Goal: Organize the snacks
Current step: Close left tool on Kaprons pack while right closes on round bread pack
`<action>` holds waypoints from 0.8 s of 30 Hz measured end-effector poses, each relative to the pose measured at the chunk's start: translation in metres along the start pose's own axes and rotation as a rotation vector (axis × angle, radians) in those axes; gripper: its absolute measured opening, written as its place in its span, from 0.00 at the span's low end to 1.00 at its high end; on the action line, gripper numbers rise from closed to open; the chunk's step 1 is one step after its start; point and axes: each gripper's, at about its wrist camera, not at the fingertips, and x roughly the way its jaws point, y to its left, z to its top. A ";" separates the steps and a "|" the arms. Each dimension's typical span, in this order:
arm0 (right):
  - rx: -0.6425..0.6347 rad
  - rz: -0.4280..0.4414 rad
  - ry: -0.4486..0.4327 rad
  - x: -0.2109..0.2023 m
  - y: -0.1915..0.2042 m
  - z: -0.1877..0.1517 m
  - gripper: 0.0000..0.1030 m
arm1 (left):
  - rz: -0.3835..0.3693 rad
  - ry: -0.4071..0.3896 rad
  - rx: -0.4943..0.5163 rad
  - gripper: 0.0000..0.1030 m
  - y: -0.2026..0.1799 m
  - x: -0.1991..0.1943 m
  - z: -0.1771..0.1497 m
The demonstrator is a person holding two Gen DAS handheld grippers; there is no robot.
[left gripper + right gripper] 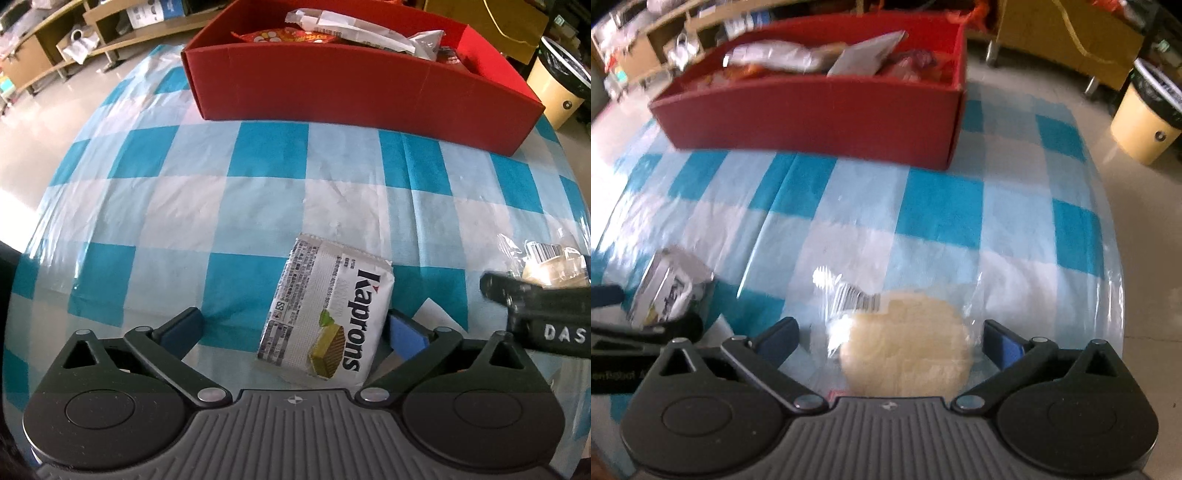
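hovering over the blue-and-white checked plastic tablecloth (258, 166), steeply nose-down: left gripper (295, 325), jaws spread wide and pinching nothing. lying flat between its blue pads (404, 338), off-centre toward the right pad: the white rectangular kaprons wafer packet (325, 314), right edge just beside that pad, possibly touching, left pad well apart from it. running roughly along the pointing line, tilted a little to the right at the far end: the packet's long axis, so closing across the short width looks the natural grip, probably after nudging slightly right to centre.

poised further right, likewise spread wide with nothing clamped: right gripper (890, 339). sitting between its pads, closer to the right one: the pale round flat cake in a clear wrapper (905, 350), barcoded end of the film trailing ahead and to the left.

waiting straight ahead of both, well apart, already stocked with packets: the red cardboard box (332, 81). each hand being nearest its own snack.
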 end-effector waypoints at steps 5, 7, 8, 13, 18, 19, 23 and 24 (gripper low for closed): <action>-0.018 0.008 0.022 -0.001 -0.002 0.004 0.93 | -0.006 -0.018 0.007 1.00 -0.003 -0.001 -0.001; -0.035 0.000 0.018 -0.009 -0.003 0.000 0.81 | -0.007 -0.021 0.009 1.00 -0.003 0.000 0.000; -0.047 0.002 0.016 -0.012 -0.002 -0.002 0.76 | -0.008 -0.019 0.004 1.00 -0.003 0.000 0.000; -0.042 0.053 0.004 -0.028 -0.001 -0.008 0.65 | -0.029 -0.017 0.014 0.75 -0.006 -0.009 0.003; 0.014 0.076 -0.015 -0.032 -0.009 -0.001 0.64 | -0.031 -0.007 0.013 0.65 -0.006 -0.012 0.004; 0.021 0.083 -0.019 -0.033 -0.009 0.000 0.64 | -0.037 -0.002 0.004 0.65 -0.005 -0.013 0.004; 0.032 0.111 -0.053 -0.043 -0.010 0.004 0.64 | -0.086 0.006 -0.057 0.65 0.006 -0.016 0.010; 0.038 0.120 -0.063 -0.046 -0.011 0.006 0.64 | -0.092 0.000 -0.069 0.65 0.009 -0.018 0.012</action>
